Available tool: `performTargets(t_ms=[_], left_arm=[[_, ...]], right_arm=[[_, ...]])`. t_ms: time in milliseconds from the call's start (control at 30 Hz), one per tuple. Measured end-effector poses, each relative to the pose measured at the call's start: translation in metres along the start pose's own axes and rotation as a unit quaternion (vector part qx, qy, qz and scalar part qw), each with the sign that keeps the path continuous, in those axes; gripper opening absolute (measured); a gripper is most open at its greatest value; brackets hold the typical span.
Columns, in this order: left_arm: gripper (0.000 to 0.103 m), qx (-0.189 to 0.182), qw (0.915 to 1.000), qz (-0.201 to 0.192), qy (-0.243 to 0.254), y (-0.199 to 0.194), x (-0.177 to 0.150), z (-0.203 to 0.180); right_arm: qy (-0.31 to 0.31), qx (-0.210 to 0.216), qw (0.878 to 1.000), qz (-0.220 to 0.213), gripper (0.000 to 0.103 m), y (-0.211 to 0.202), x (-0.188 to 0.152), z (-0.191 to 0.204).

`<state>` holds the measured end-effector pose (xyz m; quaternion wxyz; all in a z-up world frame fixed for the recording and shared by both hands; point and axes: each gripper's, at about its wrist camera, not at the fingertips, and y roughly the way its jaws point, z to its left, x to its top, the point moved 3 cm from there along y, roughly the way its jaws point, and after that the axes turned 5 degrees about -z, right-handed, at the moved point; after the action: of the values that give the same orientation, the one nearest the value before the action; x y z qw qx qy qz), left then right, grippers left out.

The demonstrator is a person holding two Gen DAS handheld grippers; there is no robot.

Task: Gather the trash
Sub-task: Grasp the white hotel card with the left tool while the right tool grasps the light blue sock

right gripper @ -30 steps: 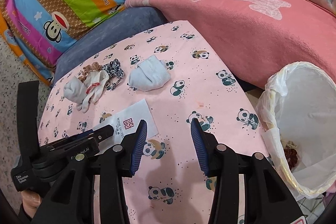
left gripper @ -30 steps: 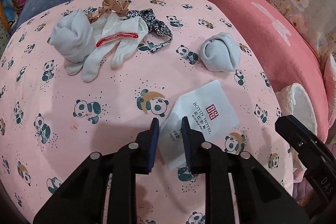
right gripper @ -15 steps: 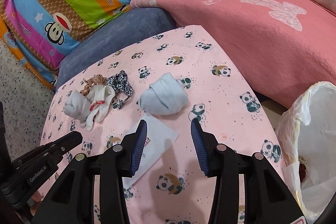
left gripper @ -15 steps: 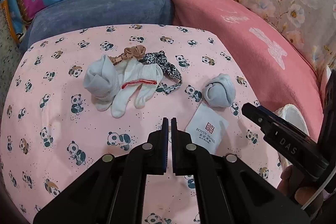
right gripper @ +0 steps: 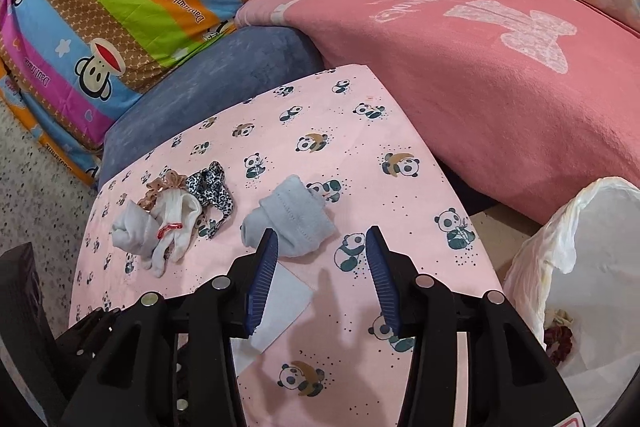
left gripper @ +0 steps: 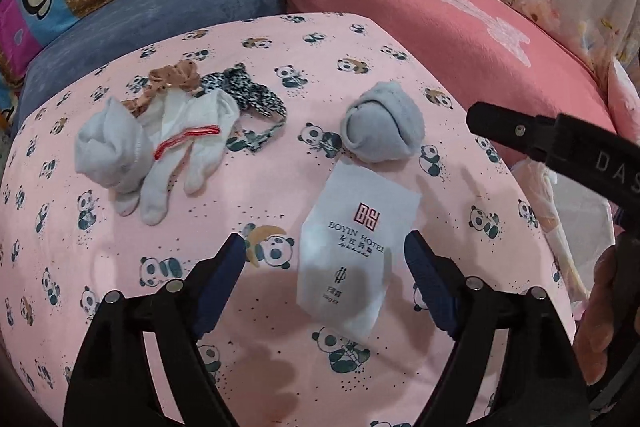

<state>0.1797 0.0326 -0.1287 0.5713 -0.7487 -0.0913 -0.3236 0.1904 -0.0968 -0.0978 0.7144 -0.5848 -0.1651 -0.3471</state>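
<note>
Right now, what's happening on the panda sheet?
A person holds two handheld grippers over a pink panda-print sheet, collecting trash. The left gripper is open, its jaws either side of a flat white Boyin Hotel paper packet, not closed on it. The right gripper is open too and holds nothing, near a rolled grey sock. A white-lined trash bin sits at the right with some waste in it. The packet is not picked up yet.
</note>
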Motion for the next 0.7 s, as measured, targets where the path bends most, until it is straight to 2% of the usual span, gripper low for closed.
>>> performTargets(t_ms=[133, 233, 300, 400, 467, 567, 633, 700], left_arm=[[0.077, 0.001, 0.9998, 0.018, 0.011, 0.017, -0.006, -0.007], [0.061, 0.007, 0.9999, 0.013, 0.009, 0.021, -0.009, -0.007], [0.044, 0.009, 0.9999, 0.009, 0.012, 0.02, -0.008, -0.008], [0.028, -0.006, 0.9999, 0.008, -0.014, 0.017, -0.005, 0.0], [0.024, -0.009, 0.9995, 0.005, -0.03, 0.013, -0.002, 0.006], [0.021, 0.006, 0.9989, -0.006, -0.045, 0.004, 0.002, 0.017], [0.02, 0.016, 0.9984, -0.011, -0.053, 0.0, 0.005, 0.026], [0.019, 0.027, 0.9977, -0.012, -0.06, -0.002, 0.008, 0.035]], right_arm=[[0.001, 0.001, 1.0, 0.001, 0.048, 0.002, 0.0, -0.004], [0.004, 0.003, 1.0, 0.005, 0.048, 0.006, -0.002, -0.007], [0.0, 0.004, 1.0, 0.009, 0.048, 0.009, -0.003, -0.004], [-0.008, 0.007, 1.0, 0.015, 0.048, 0.015, -0.005, 0.003], [-0.014, 0.009, 1.0, 0.018, 0.048, 0.021, -0.005, 0.008], [-0.017, 0.011, 1.0, 0.02, 0.049, 0.03, -0.002, 0.015], [-0.015, 0.015, 1.0, 0.02, 0.056, 0.035, -0.002, 0.019], [-0.011, 0.018, 1.0, 0.023, 0.057, 0.042, -0.001, 0.022]])
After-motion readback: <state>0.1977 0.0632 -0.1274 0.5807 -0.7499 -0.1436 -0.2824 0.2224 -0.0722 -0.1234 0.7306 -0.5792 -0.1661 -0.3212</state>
